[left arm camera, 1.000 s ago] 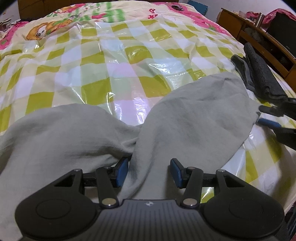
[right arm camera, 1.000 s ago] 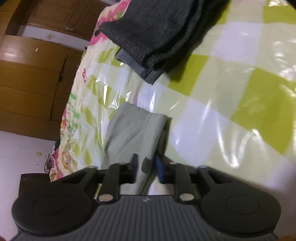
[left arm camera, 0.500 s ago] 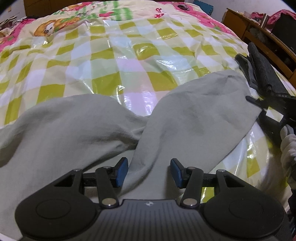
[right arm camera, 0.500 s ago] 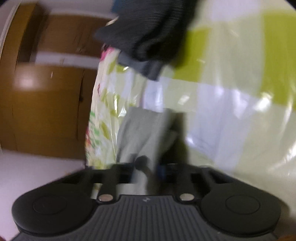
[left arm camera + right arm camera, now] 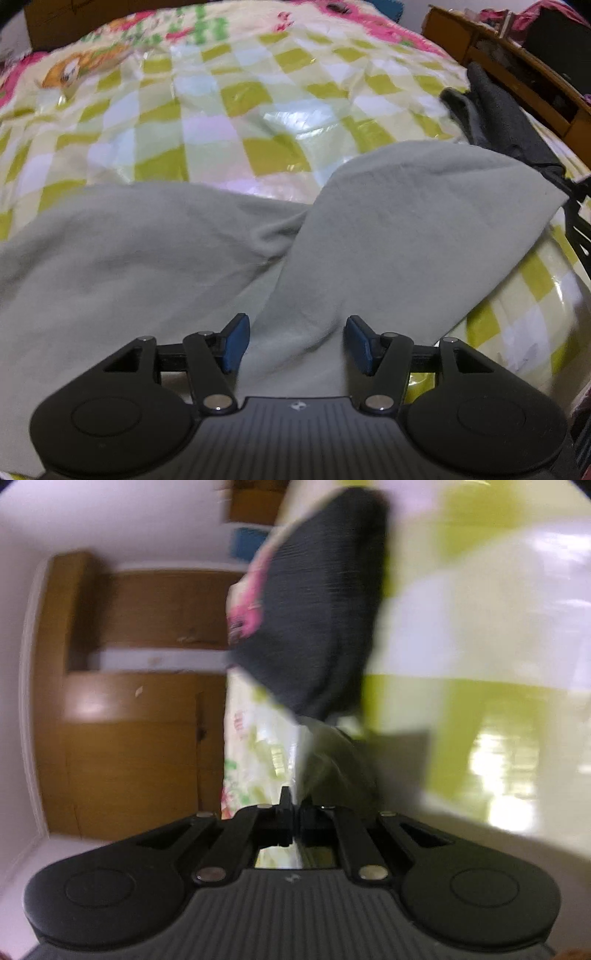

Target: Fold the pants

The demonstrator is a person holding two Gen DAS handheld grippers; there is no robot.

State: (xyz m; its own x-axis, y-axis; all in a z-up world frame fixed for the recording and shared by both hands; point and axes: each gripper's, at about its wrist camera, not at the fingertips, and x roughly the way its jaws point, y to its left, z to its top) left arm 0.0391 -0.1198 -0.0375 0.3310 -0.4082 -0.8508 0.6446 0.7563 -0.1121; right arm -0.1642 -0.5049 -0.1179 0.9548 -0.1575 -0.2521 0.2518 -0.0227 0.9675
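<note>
Flanking grey pants (image 5: 406,236): dark folded clothes (image 5: 506,118)

We see the pants (image 5: 388,236) as soft, matt grey-green cloth lying on a glossy, crinkled plastic sheet (image 5: 229,96) printed in checks. Beside them the dark folded garment (image 5: 506,118) looks like coarser ribbed knit, and the wardrobe (image 5: 133,709) is smooth, faintly shiny wood. Our left gripper (image 5: 295,341) is matt black plastic with metal pivot pins.

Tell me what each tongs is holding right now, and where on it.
Right tongs are shut on the grey pants at a leg's hem end. Left tongs are open over the pants near the crotch, gripping nothing.
</note>
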